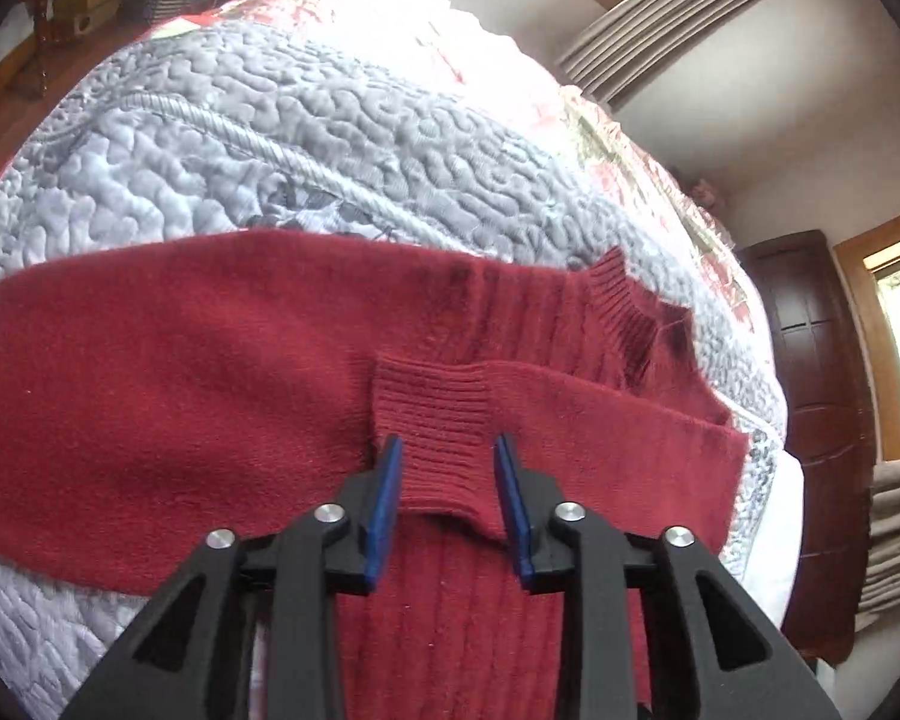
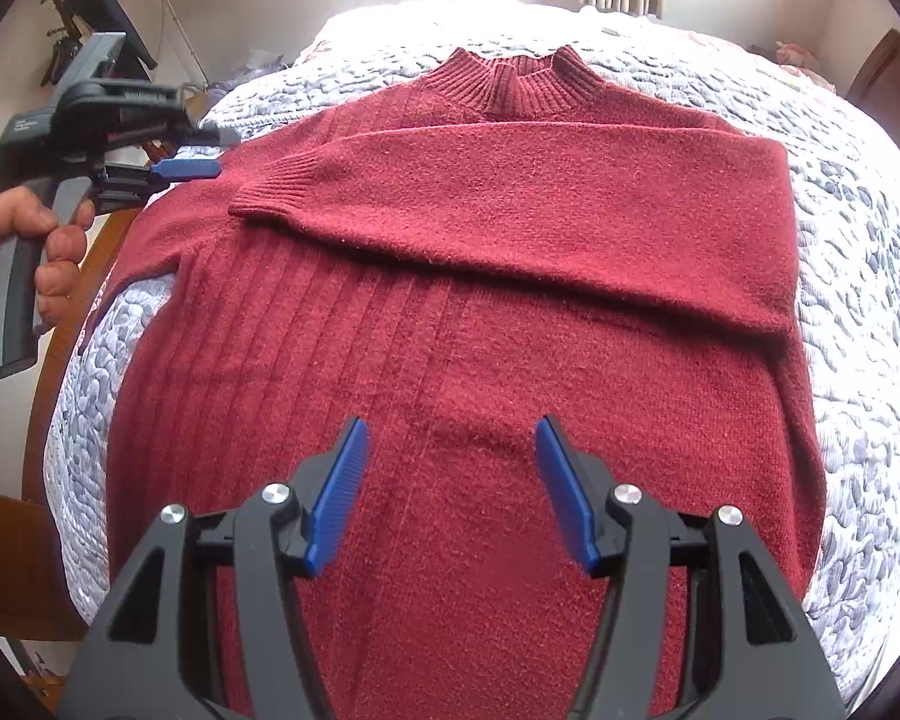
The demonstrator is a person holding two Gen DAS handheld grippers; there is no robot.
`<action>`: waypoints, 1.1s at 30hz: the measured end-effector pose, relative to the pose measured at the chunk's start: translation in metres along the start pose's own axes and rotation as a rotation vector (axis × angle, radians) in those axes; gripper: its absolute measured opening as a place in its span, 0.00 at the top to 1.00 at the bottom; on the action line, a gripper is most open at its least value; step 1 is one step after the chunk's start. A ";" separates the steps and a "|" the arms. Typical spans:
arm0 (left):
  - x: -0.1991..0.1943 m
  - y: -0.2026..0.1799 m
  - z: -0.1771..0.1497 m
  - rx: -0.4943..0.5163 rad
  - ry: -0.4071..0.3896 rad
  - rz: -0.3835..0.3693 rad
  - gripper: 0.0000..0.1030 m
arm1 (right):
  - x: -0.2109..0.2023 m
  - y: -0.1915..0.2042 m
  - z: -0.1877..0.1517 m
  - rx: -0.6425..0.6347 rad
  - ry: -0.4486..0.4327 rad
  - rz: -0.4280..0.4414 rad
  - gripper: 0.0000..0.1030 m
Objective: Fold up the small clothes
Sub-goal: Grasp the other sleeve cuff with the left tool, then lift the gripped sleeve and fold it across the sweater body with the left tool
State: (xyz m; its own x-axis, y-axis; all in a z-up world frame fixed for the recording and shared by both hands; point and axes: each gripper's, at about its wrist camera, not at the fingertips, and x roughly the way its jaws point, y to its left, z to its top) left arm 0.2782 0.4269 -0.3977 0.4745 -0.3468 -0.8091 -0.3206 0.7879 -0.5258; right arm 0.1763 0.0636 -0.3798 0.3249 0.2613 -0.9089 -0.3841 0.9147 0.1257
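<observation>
Two grippers, left gripper (image 1: pixel 447 450) and right gripper (image 2: pixel 450 438), both spread, hover over red sweater (image 2: pixel 480 324) on quilt (image 2: pixel 858 276).

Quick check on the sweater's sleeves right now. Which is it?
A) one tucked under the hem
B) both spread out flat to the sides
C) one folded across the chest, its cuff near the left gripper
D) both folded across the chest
C: one sleeve lies across the front of the red sweater, and its ribbed cuff sits just ahead of the open left gripper; the other sleeve still runs out sideways over the quilt.
</observation>
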 end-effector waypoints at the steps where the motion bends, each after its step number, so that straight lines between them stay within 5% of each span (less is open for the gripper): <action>1: 0.006 0.000 -0.001 -0.006 0.019 -0.024 0.62 | 0.000 0.001 0.001 -0.002 0.002 0.002 0.43; 8: 0.044 0.026 -0.006 -0.129 0.117 -0.054 0.61 | -0.009 0.014 0.005 -0.032 -0.008 0.008 0.41; 13: -0.023 0.052 -0.011 -0.197 -0.016 -0.120 0.24 | -0.012 0.025 0.014 -0.076 -0.001 0.018 0.41; 18: -0.105 0.165 -0.037 -0.403 -0.185 -0.015 0.19 | -0.014 0.043 0.029 -0.109 -0.015 0.036 0.39; 22: -0.151 0.293 -0.072 -0.704 -0.314 0.094 0.18 | -0.008 0.065 0.033 -0.152 -0.005 0.059 0.39; 25: -0.166 0.370 -0.092 -0.901 -0.366 0.106 0.18 | -0.002 0.081 0.031 -0.185 0.017 0.070 0.39; 27: -0.160 0.399 -0.100 -0.987 -0.388 0.077 0.18 | 0.002 0.091 0.027 -0.207 0.032 0.073 0.39; 33: -0.136 0.427 -0.098 -1.014 -0.349 0.135 0.18 | 0.009 0.108 0.022 -0.229 0.057 0.070 0.38</action>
State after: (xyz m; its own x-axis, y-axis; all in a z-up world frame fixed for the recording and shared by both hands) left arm -0.0036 0.7606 -0.5380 0.5408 0.0020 -0.8412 -0.8406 -0.0349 -0.5405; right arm 0.1565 0.1709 -0.3656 0.2438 0.2983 -0.9228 -0.5920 0.7994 0.1020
